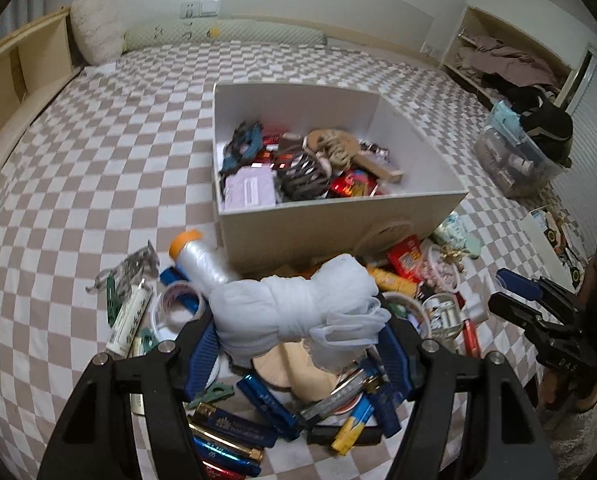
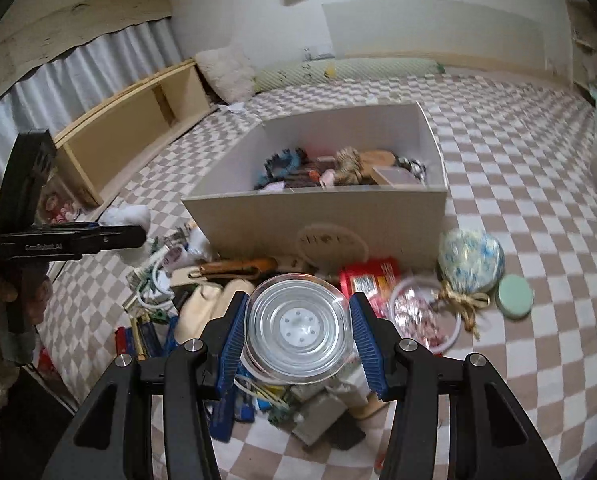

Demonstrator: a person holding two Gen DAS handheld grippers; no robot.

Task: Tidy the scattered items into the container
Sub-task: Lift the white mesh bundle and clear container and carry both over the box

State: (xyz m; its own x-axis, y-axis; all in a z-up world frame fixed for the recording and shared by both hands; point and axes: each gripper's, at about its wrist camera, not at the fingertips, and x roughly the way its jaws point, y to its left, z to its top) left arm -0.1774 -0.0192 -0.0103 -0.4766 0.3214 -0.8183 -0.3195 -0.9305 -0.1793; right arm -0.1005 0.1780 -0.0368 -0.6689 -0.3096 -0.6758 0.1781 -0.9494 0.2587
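My left gripper (image 1: 298, 320) is shut on a white rolled cloth bundle (image 1: 298, 308), held above the pile of scattered items (image 1: 258, 420) on the checkered bed. The white box (image 1: 338, 220) stands just beyond, holding several things. My right gripper (image 2: 296, 328) is shut on a clear round plastic container (image 2: 296, 326), lifted over the items in front of the box (image 2: 314, 216). In the left wrist view the right gripper (image 1: 538, 312) shows at the right edge. The left gripper (image 2: 78, 236) appears at the left of the right wrist view, with the white cloth (image 2: 126, 214) at its tip.
Loose around the box lie a plastic-wrap roll with an orange cap (image 1: 198, 260), a red packet (image 2: 370, 276), a blue-white pouch with a bow (image 2: 470, 260), a green round lid (image 2: 514, 296) and harmonicas (image 1: 226, 436). A wooden headboard shelf (image 2: 130, 136) runs along the bed's left.
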